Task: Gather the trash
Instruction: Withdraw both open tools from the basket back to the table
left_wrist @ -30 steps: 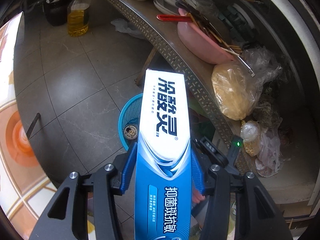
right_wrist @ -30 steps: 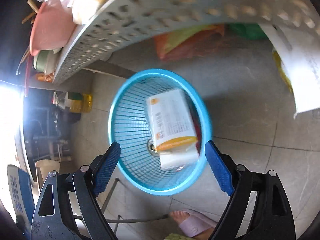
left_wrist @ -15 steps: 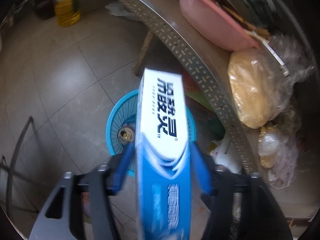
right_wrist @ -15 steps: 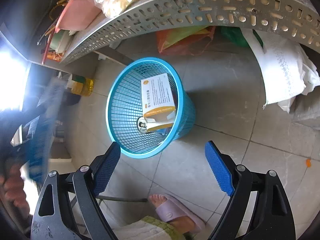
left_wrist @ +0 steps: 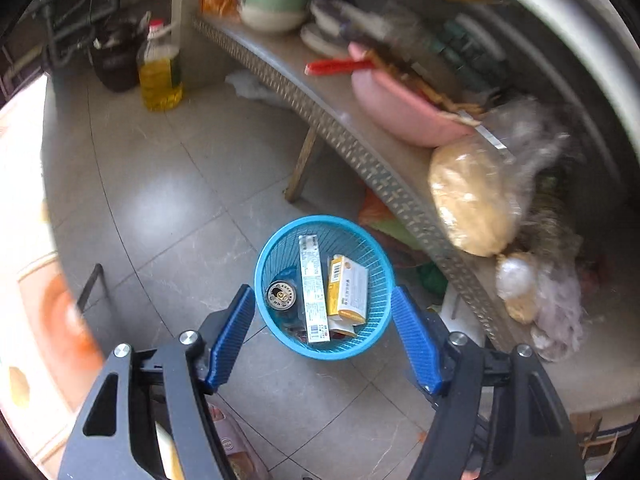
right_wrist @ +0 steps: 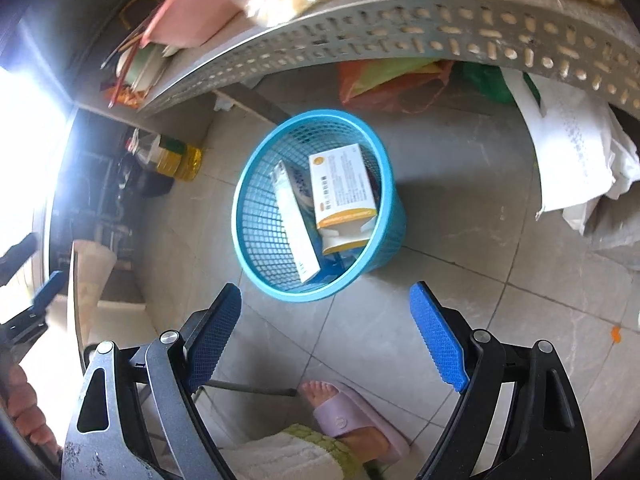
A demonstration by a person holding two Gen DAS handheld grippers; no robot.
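Black gripper (left_wrist: pixel 323 322) frames, blue ribbed pads (left_wrist: pixel 232 334), lilac slipper (right_wrist: pixel 352 420)

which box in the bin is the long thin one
The white toothpaste box, standing slanted beside the can in the blue basket. The orange-and-white box next to it is shorter and wider.

home kitchen, bowls (left_wrist: pixel 272 4), oil bottle (left_wrist: pixel 160 76)

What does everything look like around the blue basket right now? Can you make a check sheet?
Surface: grey tiled floor.
Job's things: blue basket holds a long toothpaste box, an orange-and-white box and a can.
Clutter: oil bottle, pink basin, bagged food on the metal shelf.
Tongs: left tongs open, empty; right tongs open, empty.
Cables: nothing seen.
Surroundings: person's slippered foot.
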